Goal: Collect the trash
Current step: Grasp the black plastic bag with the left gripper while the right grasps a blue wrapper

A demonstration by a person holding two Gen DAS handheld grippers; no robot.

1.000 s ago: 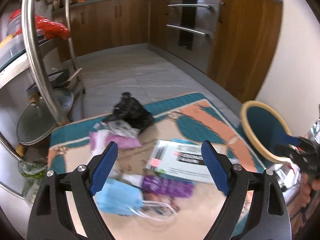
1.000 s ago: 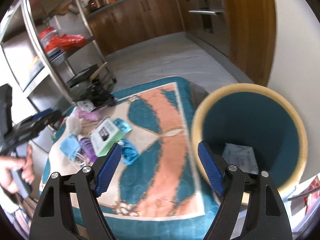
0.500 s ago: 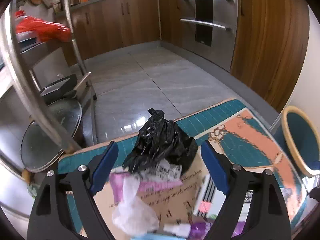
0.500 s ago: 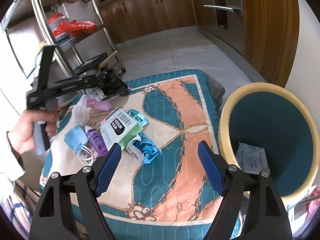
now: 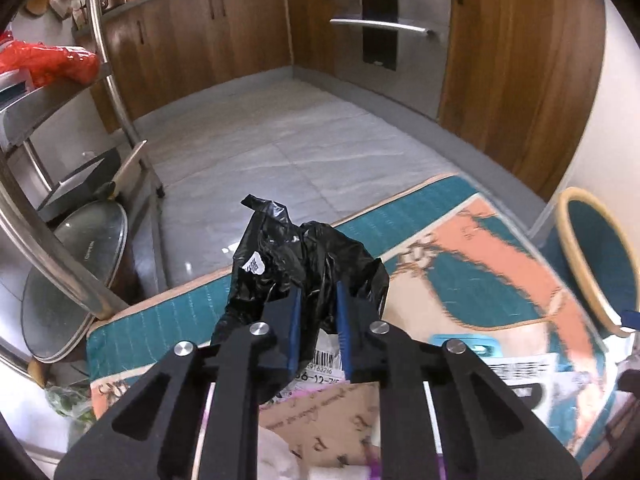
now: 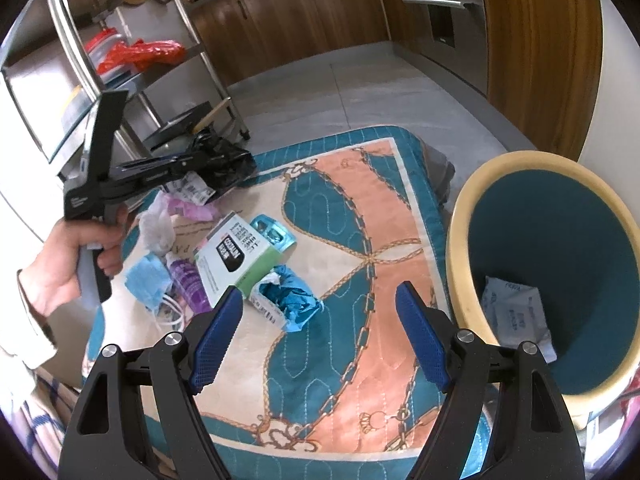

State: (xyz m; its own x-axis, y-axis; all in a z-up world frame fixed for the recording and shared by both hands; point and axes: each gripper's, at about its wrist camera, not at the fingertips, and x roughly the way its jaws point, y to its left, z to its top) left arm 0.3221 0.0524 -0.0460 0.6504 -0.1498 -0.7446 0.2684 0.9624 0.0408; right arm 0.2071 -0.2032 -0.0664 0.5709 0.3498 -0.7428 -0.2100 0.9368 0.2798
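Trash point(image 6: 224, 256) on patterned quilt point(image 6: 360, 208), wood-cabinet kitchen point(image 5: 240, 28)

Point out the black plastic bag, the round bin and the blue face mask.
black plastic bag point(image 5: 280, 256), left wrist view, crumpled upper body.
round bin point(image 6: 460, 216), right wrist view, cream rim.
blue face mask point(image 6: 146, 284), right wrist view, pleated middle.

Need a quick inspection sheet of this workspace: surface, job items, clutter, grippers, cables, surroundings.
Surface: quilted teal and orange mat.
Job's things: black plastic bag at the mat's far corner; blue face mask, purple wrapper, white and green box, crumpled blue wrapper; bin holds one white packet.
Clutter: cardboard under the pile.
Grippers: left gripper has just closed on the black plastic bag; right gripper open, empty.
Cables: nothing seen.
Surroundings: metal rack, wooden cabinets, oven.
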